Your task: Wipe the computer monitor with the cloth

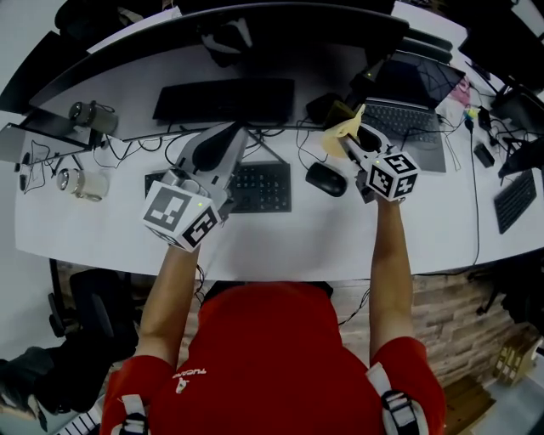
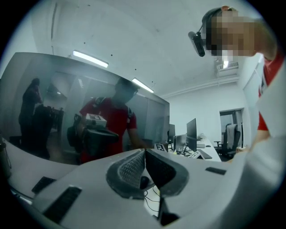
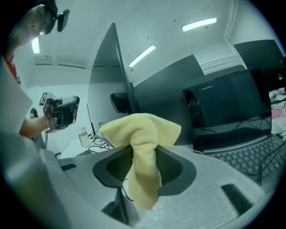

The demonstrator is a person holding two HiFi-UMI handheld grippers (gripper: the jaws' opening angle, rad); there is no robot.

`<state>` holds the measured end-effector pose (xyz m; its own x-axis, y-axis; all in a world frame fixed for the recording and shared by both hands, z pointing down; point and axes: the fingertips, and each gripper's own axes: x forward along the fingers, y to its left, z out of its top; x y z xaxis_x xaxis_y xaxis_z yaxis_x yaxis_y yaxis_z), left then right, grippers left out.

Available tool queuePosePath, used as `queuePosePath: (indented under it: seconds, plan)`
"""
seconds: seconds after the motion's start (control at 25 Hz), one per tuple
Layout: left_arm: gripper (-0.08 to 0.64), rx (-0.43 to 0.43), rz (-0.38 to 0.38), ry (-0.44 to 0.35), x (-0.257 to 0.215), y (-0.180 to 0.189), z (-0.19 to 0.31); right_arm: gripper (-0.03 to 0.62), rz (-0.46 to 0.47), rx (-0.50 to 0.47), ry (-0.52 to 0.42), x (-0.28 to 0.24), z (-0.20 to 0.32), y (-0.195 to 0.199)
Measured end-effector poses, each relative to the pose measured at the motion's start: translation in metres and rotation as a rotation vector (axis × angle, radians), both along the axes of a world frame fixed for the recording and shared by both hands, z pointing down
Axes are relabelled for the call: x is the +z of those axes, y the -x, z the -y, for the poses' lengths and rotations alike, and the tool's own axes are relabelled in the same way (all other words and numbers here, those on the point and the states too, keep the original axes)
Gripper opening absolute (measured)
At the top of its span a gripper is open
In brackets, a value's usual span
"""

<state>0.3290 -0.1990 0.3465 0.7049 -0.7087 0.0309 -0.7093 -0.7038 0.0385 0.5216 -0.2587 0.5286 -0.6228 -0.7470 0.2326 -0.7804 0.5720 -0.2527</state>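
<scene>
The wide curved monitor (image 1: 255, 17) spans the back of the white desk; in the left gripper view the monitor's dark screen (image 2: 53, 98) reflects a person in a red shirt. My right gripper (image 1: 348, 140) is raised at the right of the desk, shut on a yellow cloth (image 1: 347, 127). In the right gripper view the cloth (image 3: 143, 134) bunches above the jaws and hangs below them, with the monitor's edge (image 3: 107, 80) just beyond. My left gripper (image 1: 231, 129) hovers over the desk's middle, shut with nothing between its pads (image 2: 129, 167).
A black keyboard (image 1: 225, 100) lies under the monitor, and a second keyboard (image 1: 259, 187) lies nearer me beside a black mouse (image 1: 326, 178). An open laptop (image 1: 408, 119) sits at the right. Two jars (image 1: 92, 116) (image 1: 81, 183) and cables lie at the left.
</scene>
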Motion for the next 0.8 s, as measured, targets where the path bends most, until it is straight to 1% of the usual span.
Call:
queuePosePath:
  seconds: [0.12, 0.32, 0.48, 0.56, 0.68, 0.8]
  plan:
    - [0.011, -0.003, 0.007, 0.027, -0.002, 0.004, 0.002, 0.177, 0.056, 0.044, 0.062, 0.007, 0.000, 0.001]
    - [0.011, 0.024, -0.017, 0.019, 0.002, 0.014, 0.006, 0.190, 0.152, 0.099, 0.172, 0.017, 0.000, 0.005]
    - [0.011, 0.032, -0.025, 0.032, 0.002, 0.023, 0.008, 0.198, 0.219, 0.176, 0.244, 0.020, -0.001, 0.008]
    - [0.011, 0.041, -0.037, 0.027, 0.003, 0.029, 0.010, 0.204, 0.290, 0.218, 0.276, 0.020, -0.002, 0.012]
    - [0.011, 0.036, -0.035, 0.044, 0.001, 0.036, 0.010, 0.213, 0.419, 0.280, 0.314, 0.022, -0.004, 0.016]
    - [0.011, 0.039, -0.044, 0.044, 0.000, 0.044, 0.013, 0.216, 0.496, 0.341, 0.335, 0.023, -0.005, 0.020]
